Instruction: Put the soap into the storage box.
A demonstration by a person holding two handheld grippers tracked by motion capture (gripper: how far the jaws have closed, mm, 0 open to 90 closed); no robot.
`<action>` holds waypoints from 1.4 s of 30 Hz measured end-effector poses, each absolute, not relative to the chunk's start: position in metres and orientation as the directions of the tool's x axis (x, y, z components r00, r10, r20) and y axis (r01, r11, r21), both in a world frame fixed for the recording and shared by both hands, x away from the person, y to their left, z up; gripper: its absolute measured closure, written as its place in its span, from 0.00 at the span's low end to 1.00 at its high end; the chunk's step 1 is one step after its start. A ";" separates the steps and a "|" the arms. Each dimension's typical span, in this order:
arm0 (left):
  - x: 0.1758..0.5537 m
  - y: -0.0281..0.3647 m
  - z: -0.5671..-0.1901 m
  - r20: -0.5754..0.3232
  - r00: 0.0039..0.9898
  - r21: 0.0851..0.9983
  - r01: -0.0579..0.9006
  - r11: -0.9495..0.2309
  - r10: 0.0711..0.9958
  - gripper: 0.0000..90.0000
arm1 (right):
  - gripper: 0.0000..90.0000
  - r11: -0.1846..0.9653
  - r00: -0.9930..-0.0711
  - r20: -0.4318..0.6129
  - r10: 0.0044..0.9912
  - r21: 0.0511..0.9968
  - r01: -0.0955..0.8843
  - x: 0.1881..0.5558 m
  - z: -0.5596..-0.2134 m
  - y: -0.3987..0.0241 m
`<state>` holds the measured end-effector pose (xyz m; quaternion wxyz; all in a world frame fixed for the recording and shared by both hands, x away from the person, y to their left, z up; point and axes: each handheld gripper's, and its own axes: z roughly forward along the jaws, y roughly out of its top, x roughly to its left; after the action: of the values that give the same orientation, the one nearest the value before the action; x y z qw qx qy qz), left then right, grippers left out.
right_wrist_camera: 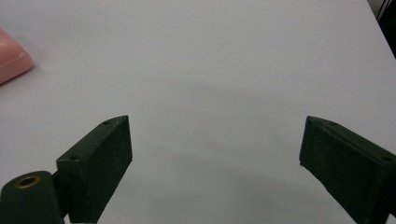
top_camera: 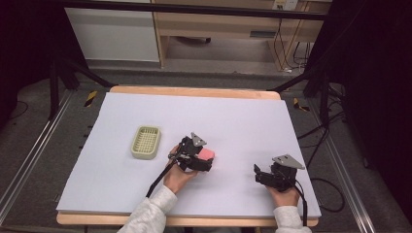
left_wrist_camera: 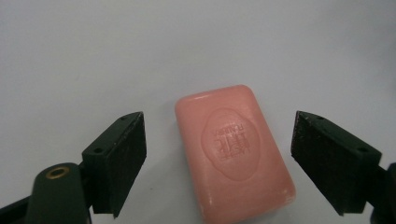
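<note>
A pink bar of soap [left_wrist_camera: 233, 151] with an embossed stamp lies flat on the white table sheet [top_camera: 228, 121]. In the high view the soap [top_camera: 208, 154] sits near the table's middle, just under my left gripper [top_camera: 203, 162]. That left gripper [left_wrist_camera: 219, 158] is open, its jaws standing on either side of the bar without touching it. My right gripper [top_camera: 260, 174] rests near the front right of the sheet, open, with nothing between its jaws [right_wrist_camera: 215, 168]. A corner of the soap [right_wrist_camera: 11, 58] shows at the left edge of the right gripper view.
A pale green slotted soap dish [top_camera: 145, 142] stands on the sheet to the left of the soap. The wooden table edge [top_camera: 194, 91] runs along the back. Black frame posts and cables flank the table.
</note>
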<state>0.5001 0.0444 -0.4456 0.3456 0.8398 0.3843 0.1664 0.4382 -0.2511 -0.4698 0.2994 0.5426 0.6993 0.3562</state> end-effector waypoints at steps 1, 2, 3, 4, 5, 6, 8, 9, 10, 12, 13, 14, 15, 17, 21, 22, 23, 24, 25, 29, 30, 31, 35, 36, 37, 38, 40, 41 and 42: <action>0.500 0.044 -0.446 0.012 0.652 0.705 0.532 -0.470 0.758 0.20 | 0.11 0.157 -0.232 -0.032 0.972 0.823 0.546 0.438 -0.470 -0.251; 0.500 0.042 -0.447 0.013 0.653 0.705 0.531 -0.470 0.757 0.20 | 0.11 0.159 -0.232 -0.035 0.972 0.823 0.546 0.438 -0.470 -0.251; 0.500 0.041 -0.447 0.014 0.654 0.704 0.531 -0.472 0.756 0.19 | 0.11 0.157 -0.232 -0.032 0.972 0.823 0.545 0.438 -0.470 -0.251; 0.500 0.041 -0.448 0.016 0.657 0.701 0.530 -0.477 0.754 0.20 | 0.11 0.160 -0.233 -0.035 0.972 0.823 0.546 0.438 -0.470 -0.251; 0.500 0.040 -0.448 0.010 0.653 0.702 0.535 -0.471 0.757 0.19 | 0.11 0.160 -0.233 -0.035 0.972 0.822 0.546 0.438 -0.470 -0.251; 0.500 0.039 -0.449 0.009 0.653 0.699 0.537 -0.472 0.757 0.20 | 0.11 0.158 -0.232 -0.032 0.972 0.823 0.546 0.438 -0.470 -0.251; 0.500 0.037 -0.450 0.018 0.654 0.691 0.539 -0.482 0.757 0.19 | 0.11 0.156 -0.231 -0.030 0.972 0.822 0.548 0.438 -0.470 -0.251; 0.501 0.036 -0.451 0.023 0.653 0.688 0.539 -0.486 0.757 0.20 | 0.11 0.156 -0.231 -0.030 0.973 0.821 0.549 0.438 -0.470 -0.250; 0.501 0.036 -0.452 0.019 0.653 0.687 0.542 -0.484 0.757 0.20 | 0.11 0.156 -0.231 -0.030 0.973 0.822 0.548 0.438 -0.470 -0.251; 0.501 0.035 -0.454 0.023 0.652 0.684 0.542 -0.488 0.758 0.20 | 0.11 0.154 -0.229 -0.029 0.973 0.822 0.548 0.438 -0.470 -0.251; 0.501 0.034 -0.454 0.022 0.651 0.684 0.544 -0.487 0.759 0.20 | 0.11 0.156 -0.232 -0.030 0.972 0.821 0.549 0.439 -0.470 -0.251; 0.501 0.034 -0.455 0.022 0.652 0.681 0.546 -0.489 0.758 0.20 | 0.11 0.156 -0.232 -0.030 0.972 0.821 0.549 0.439 -0.470 -0.251; 0.502 0.033 -0.455 0.021 0.651 0.680 0.547 -0.488 0.759 0.20 | 0.11 0.158 -0.233 -0.031 0.972 0.821 0.549 0.439 -0.470 -0.251; 0.502 0.032 -0.457 0.020 0.650 0.678 0.550 -0.488 0.760 0.20 | 0.11 0.158 -0.233 -0.031 0.972 0.821 0.549 0.439 -0.470 -0.250; 0.503 0.030 -0.459 0.021 0.651 0.669 0.555 -0.494 0.759 0.20 | 0.11 0.161 -0.234 -0.034 0.972 0.820 0.549 0.439 -0.470 -0.250; 0.503 0.030 -0.460 0.018 0.651 0.667 0.558 -0.494 0.759 0.20 | 0.11 0.158 -0.233 -0.032 0.972 0.820 0.550 0.439 -0.470 -0.250; 0.503 0.030 -0.461 0.015 0.652 0.665 0.560 -0.494 0.758 0.20 | 0.11 0.158 -0.233 -0.032 0.972 0.820 0.550 0.439 -0.470 -0.250; 0.503 0.029 -0.462 0.015 0.649 0.664 0.563 -0.493 0.761 0.20 | 0.11 0.160 -0.234 -0.033 0.972 0.821 0.548 0.439 -0.470 -0.250; 0.504 0.029 -0.463 0.011 0.645 0.665 0.566 -0.487 0.764 0.21 | 0.11 0.159 -0.233 -0.032 0.972 0.820 0.550 0.439 -0.470 -0.250; 0.504 0.029 -0.464 0.008 0.642 0.659 0.573 -0.487 0.767 0.21 | 0.11 0.159 -0.233 -0.032 0.972 0.819 0.551 0.439 -0.470 -0.250; 0.504 0.029 -0.465 0.007 0.640 0.660 0.575 -0.484 0.768 0.22 | 0.11 0.160 -0.234 -0.033 0.972 0.819 0.551 0.439 -0.470 -0.250; 0.504 0.029 -0.466 0.007 0.639 0.657 0.577 -0.485 0.769 0.23 | 0.11 0.159 -0.233 -0.032 0.972 0.819 0.551 0.439 -0.470 -0.250; 0.504 0.029 -0.467 0.005 0.640 0.660 0.576 -0.483 0.768 0.26 | 0.11 0.160 -0.233 -0.033 0.972 0.819 0.551 0.439 -0.470 -0.250; 0.504 0.030 -0.467 0.010 0.640 0.660 0.573 -0.486 0.768 0.27 | 0.11 0.161 -0.233 -0.034 0.972 0.819 0.550 0.439 -0.470 -0.250; 0.504 0.030 -0.467 0.013 0.639 0.659 0.573 -0.487 0.769 0.27 | 0.11 0.160 -0.233 -0.034 0.972 0.819 0.551 0.439 -0.470 -0.250; 0.504 0.030 -0.467 0.012 0.639 0.658 0.574 -0.487 0.769 0.28 | 0.11 0.160 -0.233 -0.034 0.972 0.819 0.550 0.439 -0.470 -0.250; 0.504 0.030 -0.468 0.011 0.635 0.657 0.578 -0.484 0.772 0.30 | 0.11 0.159 -0.232 -0.032 0.972 0.819 0.552 0.439 -0.470 -0.250; 0.504 0.029 -0.468 0.007 0.636 0.656 0.579 -0.483 0.772 0.31 | 0.11 0.164 -0.235 -0.037 0.971 0.818 0.551 0.439 -0.470 -0.250; 0.504 0.029 -0.468 0.006 0.636 0.655 0.580 -0.483 0.772 0.31 | 0.11 0.164 -0.235 -0.037 0.971 0.818 0.551 0.439 -0.470 -0.250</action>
<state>0.5040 0.0294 -0.4682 0.3150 0.8477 0.3989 0.1521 0.4389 -0.2502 -0.4703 0.2982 0.5417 0.7023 0.3527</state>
